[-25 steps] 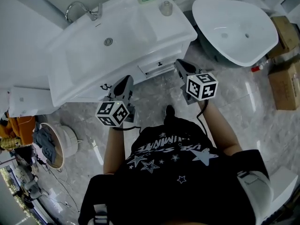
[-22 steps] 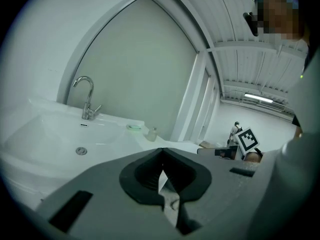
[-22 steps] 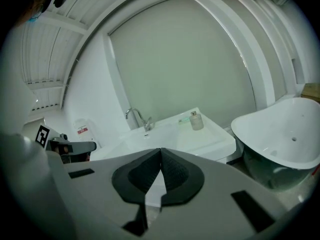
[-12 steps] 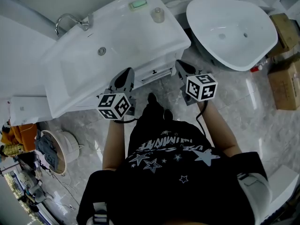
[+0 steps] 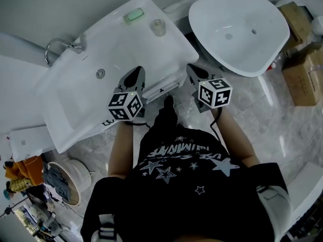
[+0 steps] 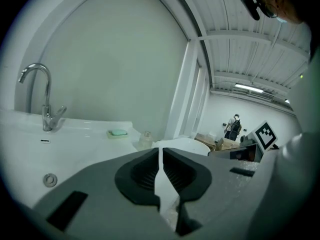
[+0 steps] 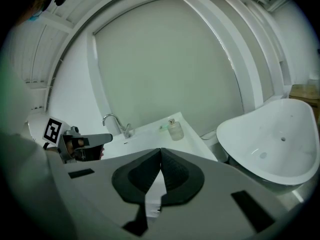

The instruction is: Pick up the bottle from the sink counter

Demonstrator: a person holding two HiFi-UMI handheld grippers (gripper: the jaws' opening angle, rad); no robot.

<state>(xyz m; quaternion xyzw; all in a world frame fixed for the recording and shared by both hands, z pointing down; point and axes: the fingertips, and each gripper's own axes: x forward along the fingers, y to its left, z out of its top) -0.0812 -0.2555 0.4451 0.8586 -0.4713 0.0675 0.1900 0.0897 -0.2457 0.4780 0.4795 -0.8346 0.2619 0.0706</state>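
Holding my left gripper [image 5: 135, 72] and right gripper [image 5: 192, 69] clenched tight and empty, well short of the small clear bottle [image 5: 158, 27] standing at the far right of the sink counter [image 5: 132, 47] beside the green soap [image 5: 133, 15], I risk toppling it if I arrive unopened.

White lettering [image 5: 184, 154] on black shirt [image 5: 202, 205], upside down, not legible

Black T-shirt [image 5: 186, 185] with white stars; grey left gripper [image 5: 135, 72], right gripper [image 5: 192, 68], 2 marker cubes [image 5: 124, 106].
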